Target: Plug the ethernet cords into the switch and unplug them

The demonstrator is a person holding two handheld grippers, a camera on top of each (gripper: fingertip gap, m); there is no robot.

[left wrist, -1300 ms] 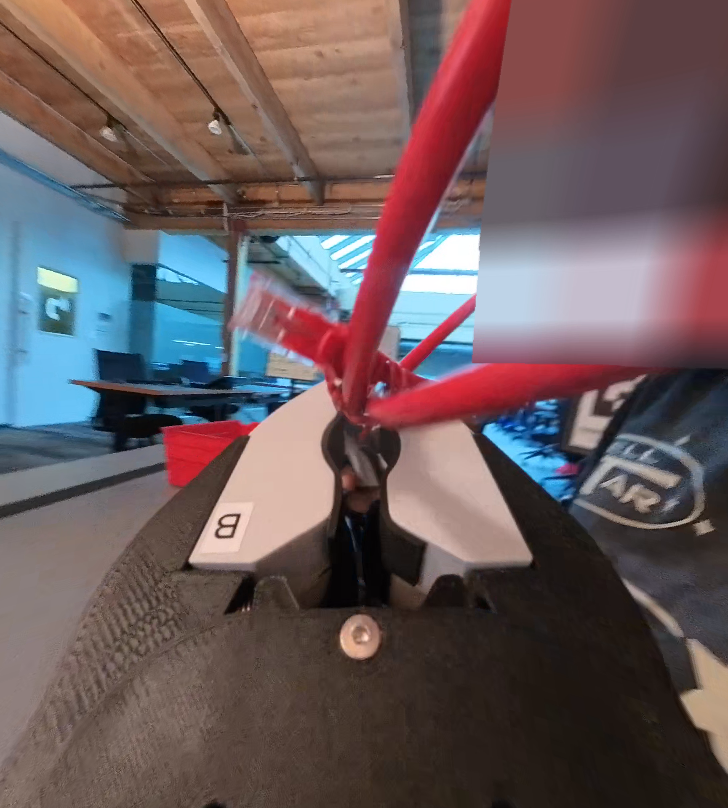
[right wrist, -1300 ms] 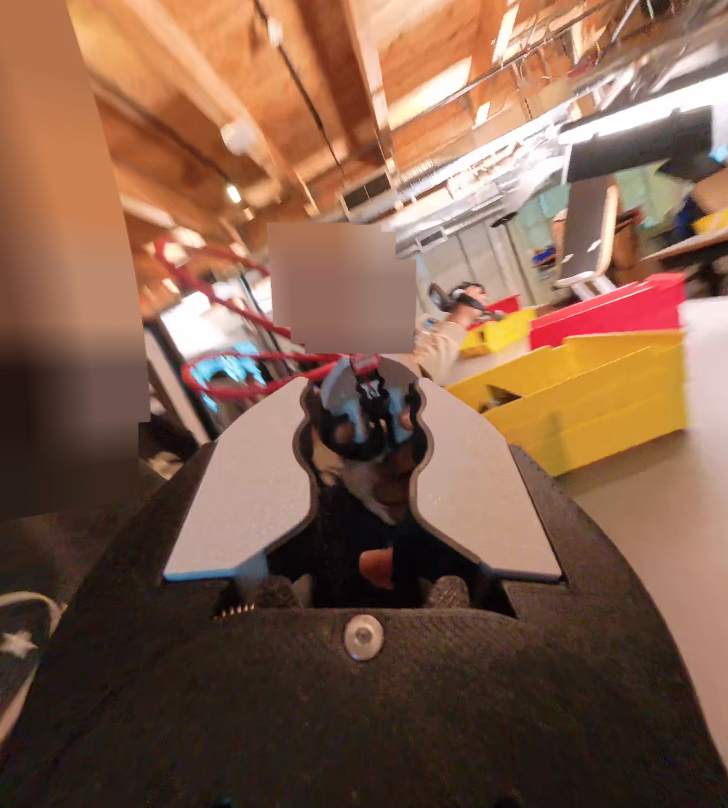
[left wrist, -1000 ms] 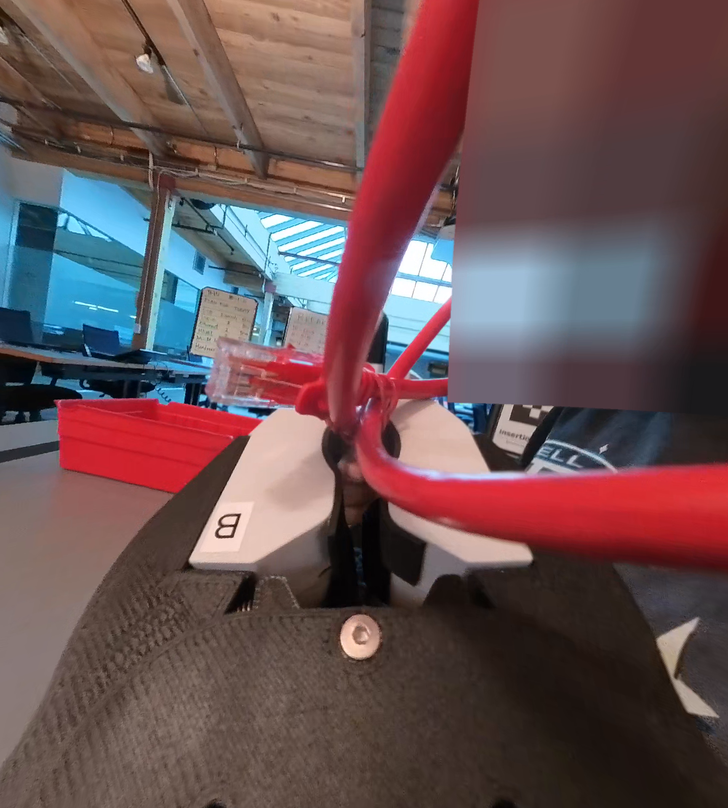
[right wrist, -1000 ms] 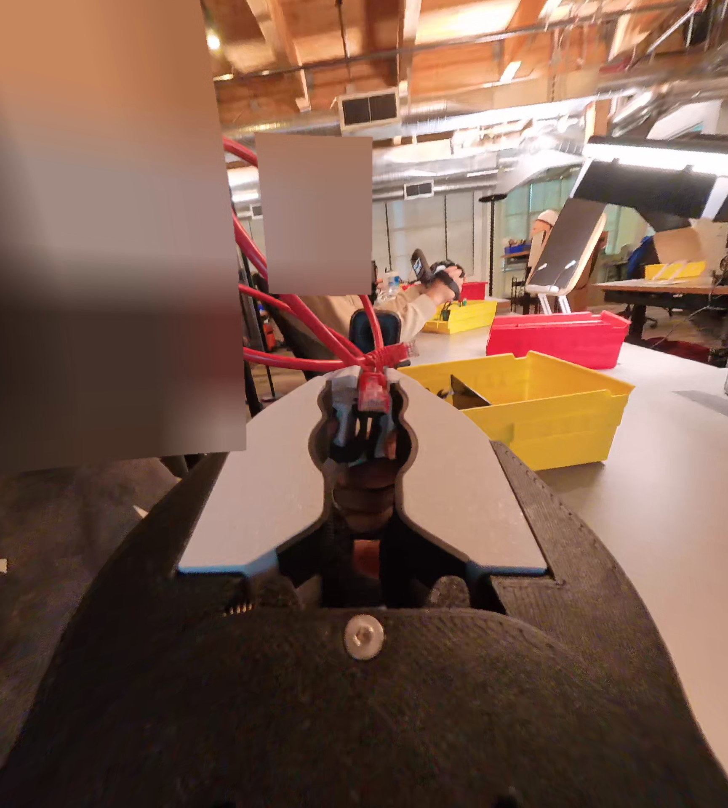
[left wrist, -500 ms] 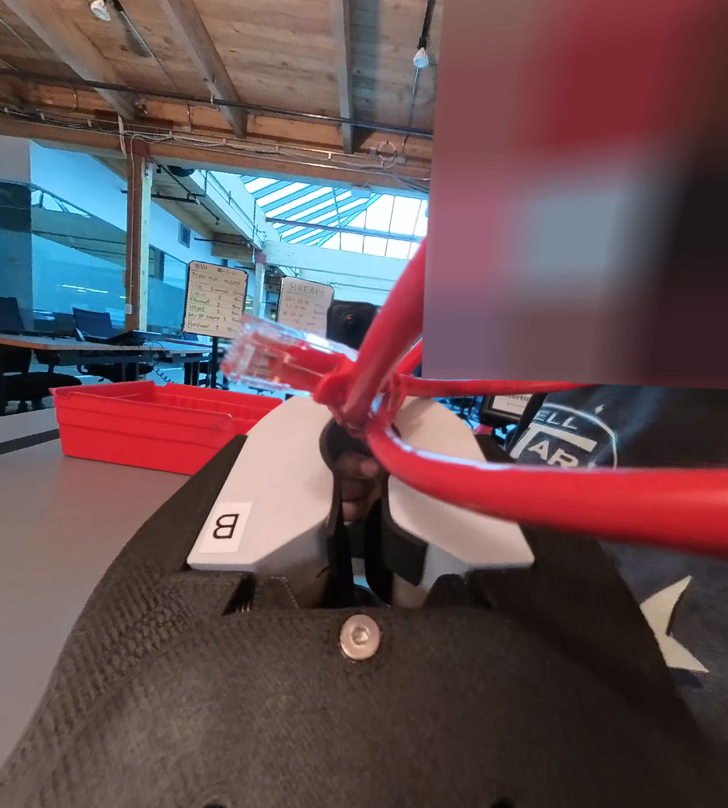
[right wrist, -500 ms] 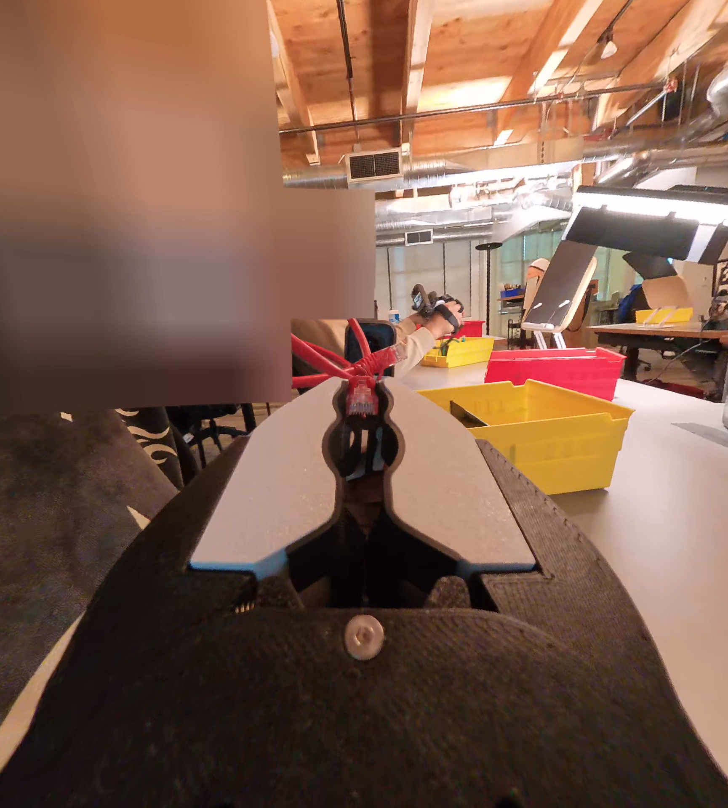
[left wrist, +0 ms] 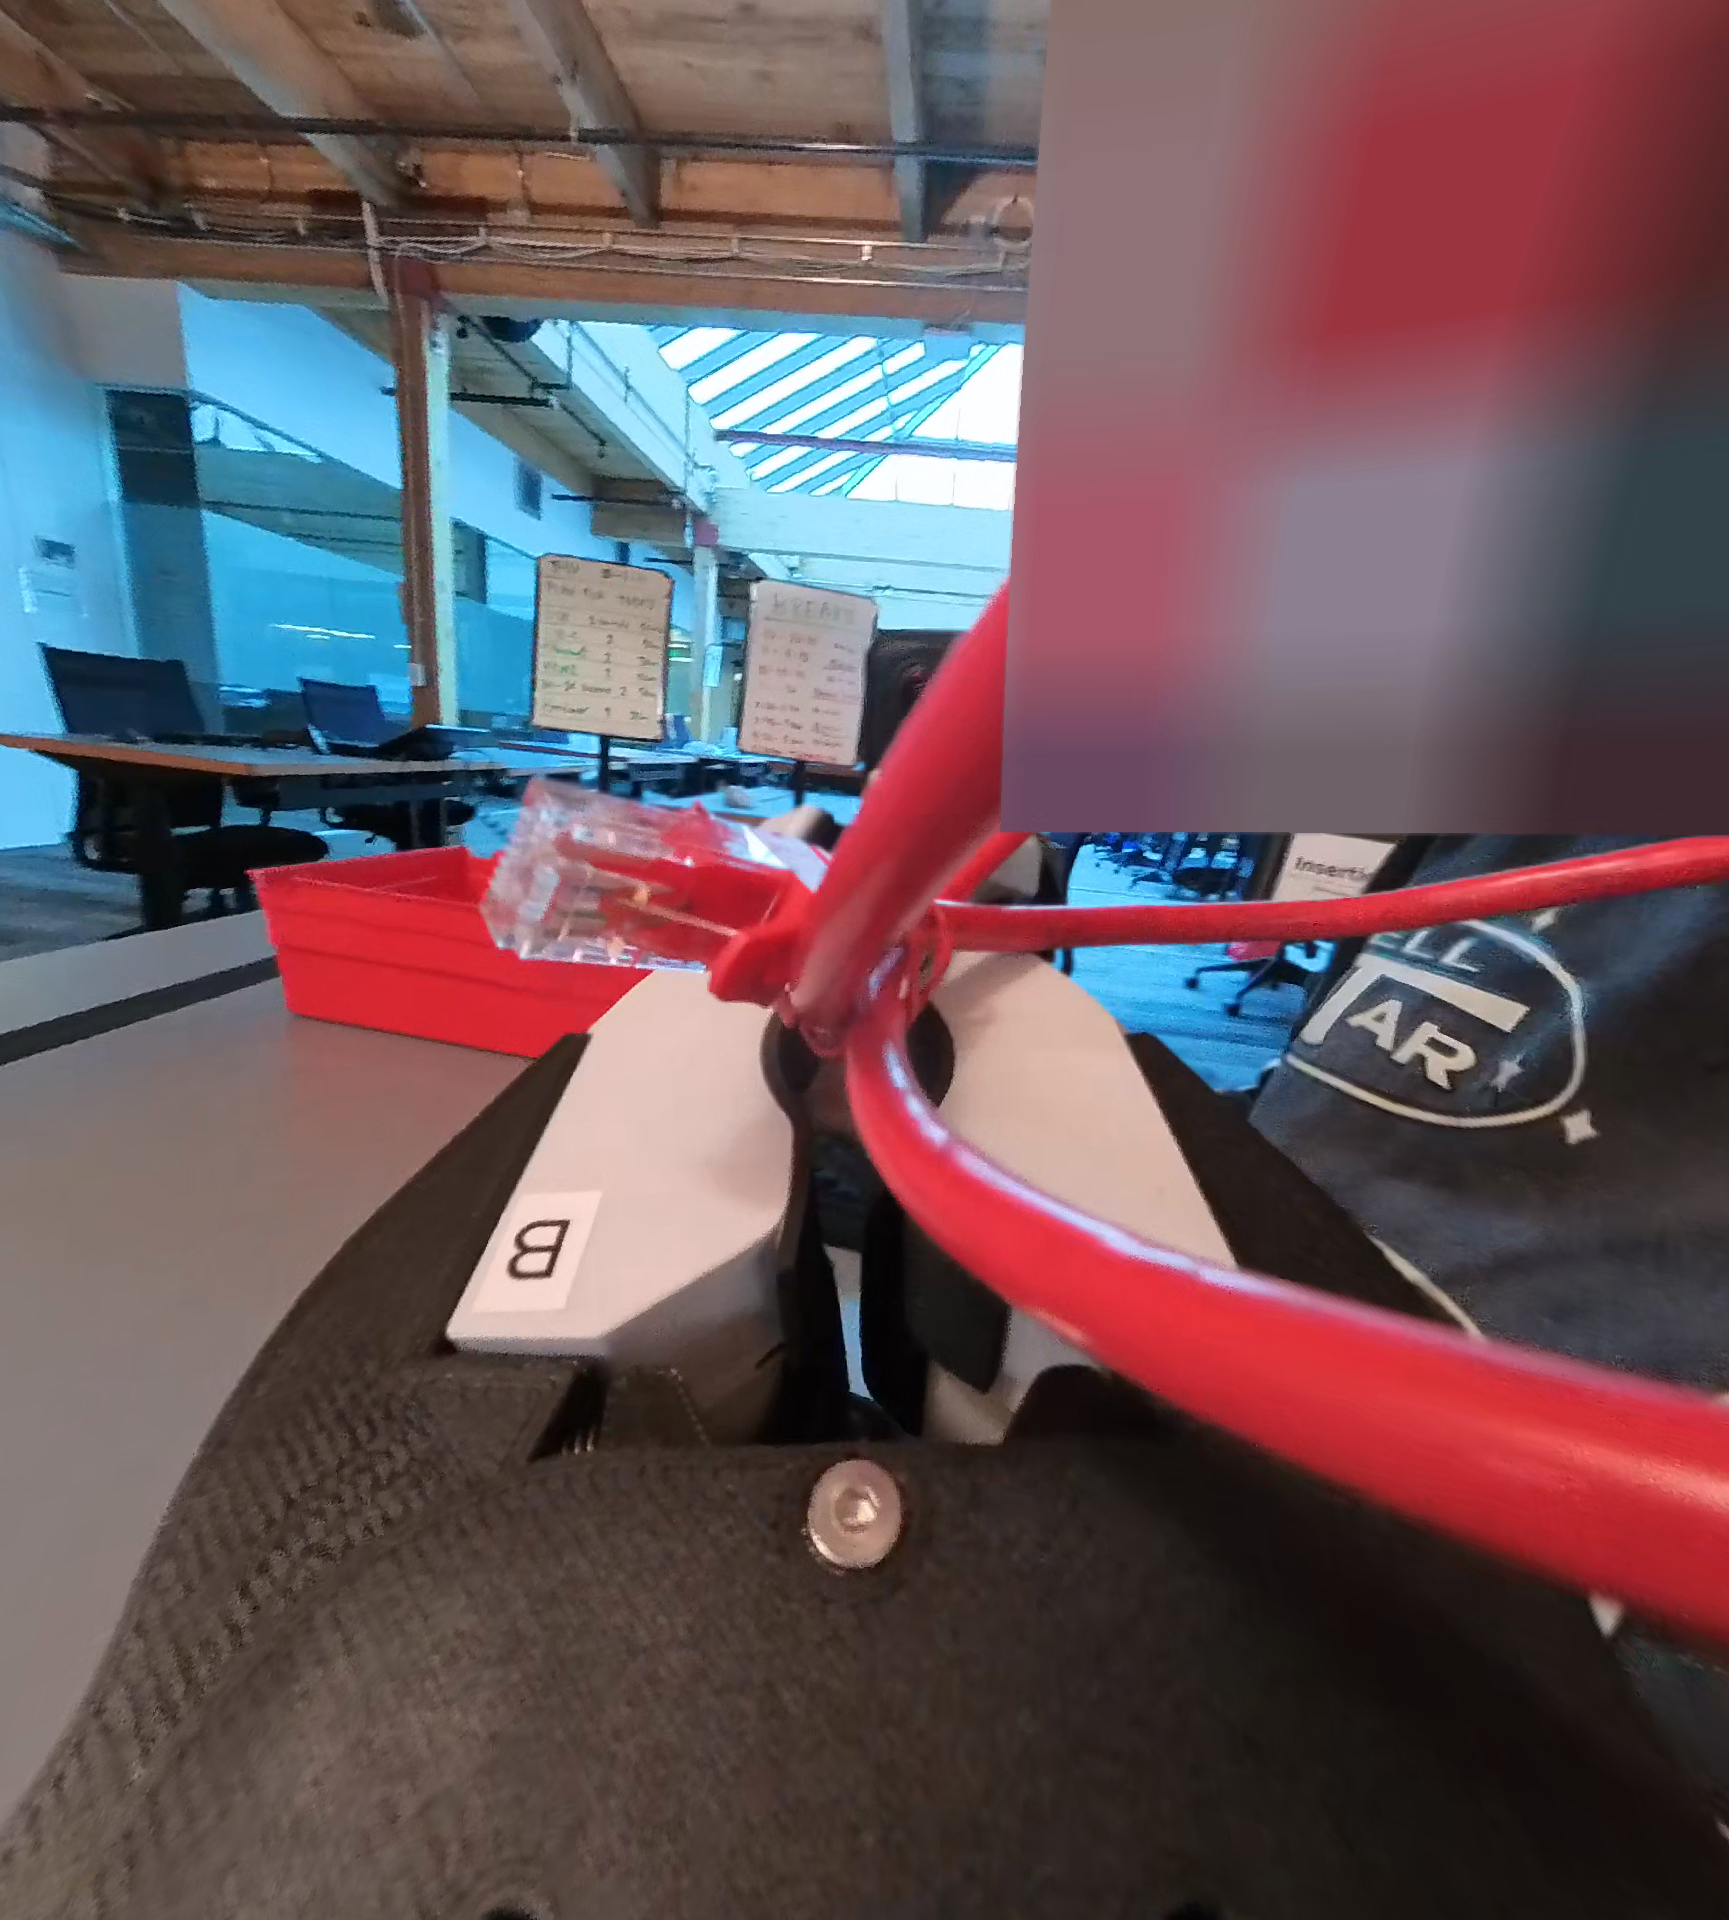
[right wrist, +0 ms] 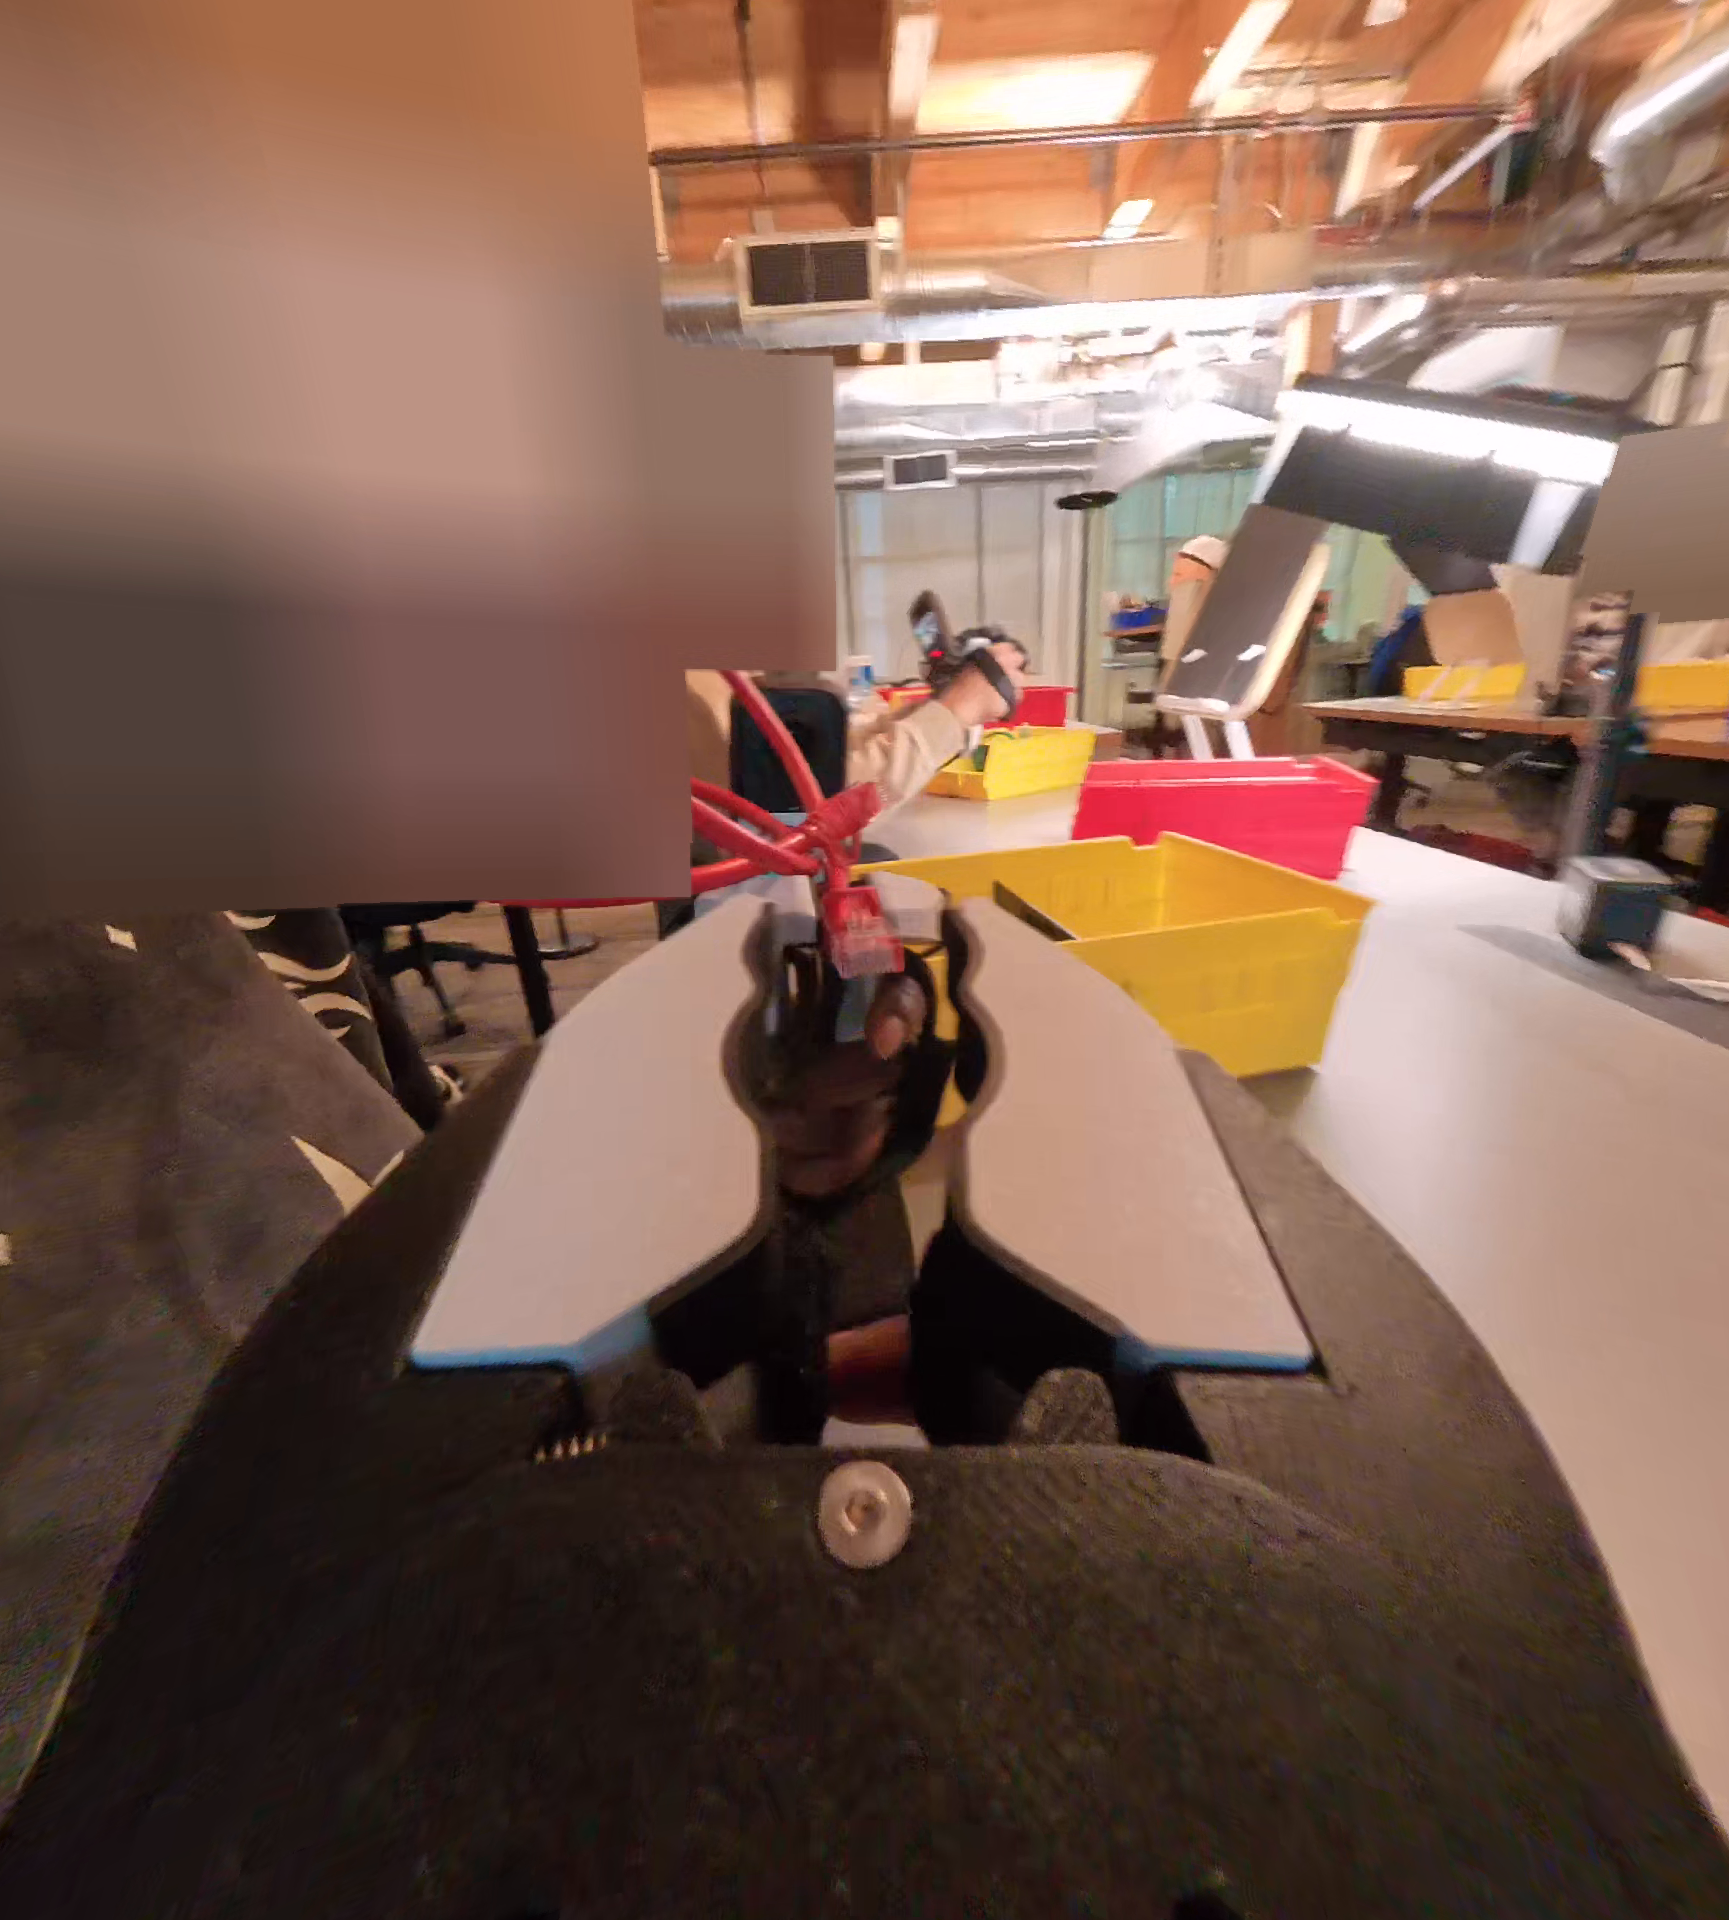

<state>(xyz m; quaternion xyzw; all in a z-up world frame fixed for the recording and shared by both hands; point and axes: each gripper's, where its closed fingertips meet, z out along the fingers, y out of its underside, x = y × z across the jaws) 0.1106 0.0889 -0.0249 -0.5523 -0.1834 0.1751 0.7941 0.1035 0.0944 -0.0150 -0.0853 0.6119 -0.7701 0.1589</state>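
The left gripper (left wrist: 855,1013) is pinching a bundle of red ethernet cords (left wrist: 1255,1351) at its tips, its grey fingers (left wrist: 662,1174) closed tight around the gathered strands. One clear plug (left wrist: 595,883) on a red boot is sticking out to the left just past the tips, tilted slightly upward. A thick loop of the cord is curving back over the right finger toward the lower right, and thinner strands are running off to the right in front of a dark printed shirt (left wrist: 1525,1122). Behind the plug, a red bin (left wrist: 372,935) is sitting on the grey surface (left wrist: 112,1195).

The right gripper (right wrist: 860,935) is holding its fingers (right wrist: 631,1122) slightly apart, with a narrow gap between the tips. A red plug (right wrist: 858,930) is hanging downward in that gap; whether the fingers are touching it cannot be told. Red cords (right wrist: 746,821) are looping up and left from it. Beyond, a yellow bin (right wrist: 1203,956) is resting on the surface (right wrist: 1514,1195), with another red bin (right wrist: 1224,805) farther back.
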